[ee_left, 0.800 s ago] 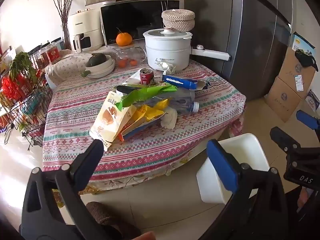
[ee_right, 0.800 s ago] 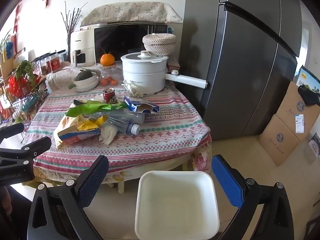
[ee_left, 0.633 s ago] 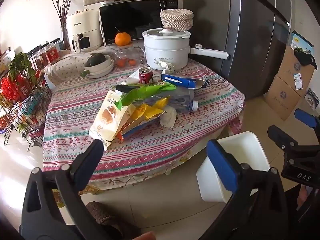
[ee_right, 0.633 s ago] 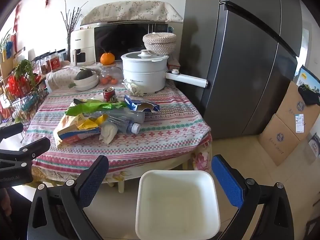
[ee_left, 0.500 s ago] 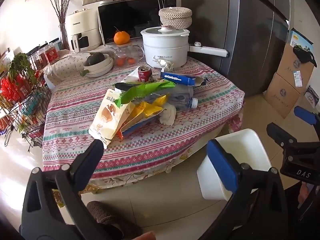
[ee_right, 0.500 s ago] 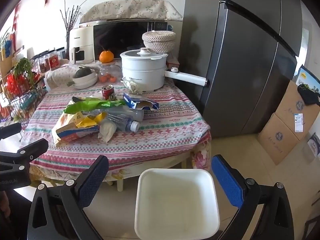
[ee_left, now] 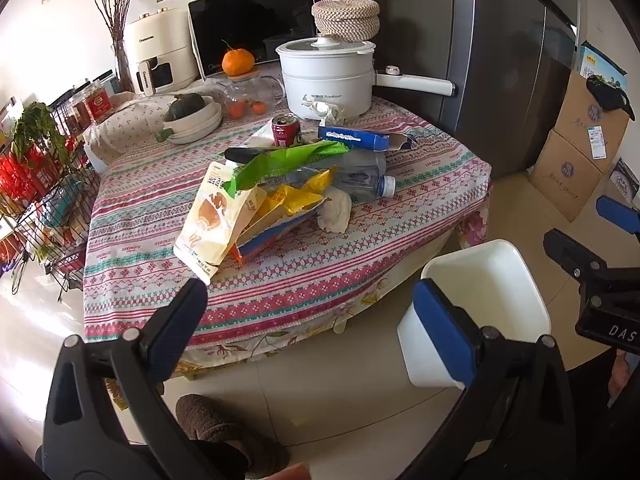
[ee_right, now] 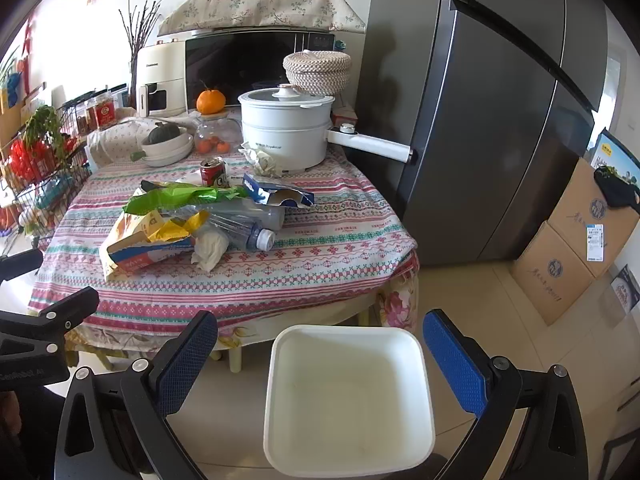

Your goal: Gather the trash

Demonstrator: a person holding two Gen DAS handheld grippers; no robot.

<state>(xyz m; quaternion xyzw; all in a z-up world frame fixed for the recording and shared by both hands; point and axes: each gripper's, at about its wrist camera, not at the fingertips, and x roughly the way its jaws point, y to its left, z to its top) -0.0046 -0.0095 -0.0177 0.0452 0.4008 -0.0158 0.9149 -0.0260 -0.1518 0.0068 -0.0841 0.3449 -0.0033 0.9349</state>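
Observation:
A pile of trash lies on the striped tablecloth (ee_left: 132, 216): a beige snack bag (ee_left: 212, 220), a green wrapper (ee_left: 280, 160), yellow wrappers (ee_left: 296, 200), a clear plastic bottle (ee_left: 356, 178), a crumpled tissue (ee_left: 336, 210), a red can (ee_left: 286, 130) and a torn blue carton (ee_left: 352, 138). On the floor by the table's near corner stands an empty white bin (ee_right: 348, 330). My left gripper (ee_left: 308, 296) hangs open before the table edge, short of the pile. Over the bin, my right gripper (ee_right: 320, 322) is open and holds nothing.
A white electric pot (ee_left: 326, 76), a bowl with a squash (ee_left: 192, 118), a glass teapot (ee_left: 244, 94) and a microwave (ee_left: 260, 24) sit behind the trash. A grey fridge (ee_right: 500, 120) stands right, cardboard boxes (ee_right: 572, 248) beyond it, a wire rack (ee_left: 36, 184) left.
Both views have shifted a little, so the table sits slightly higher in the frame. Both grippers stay open and empty. Nothing on the table has moved.

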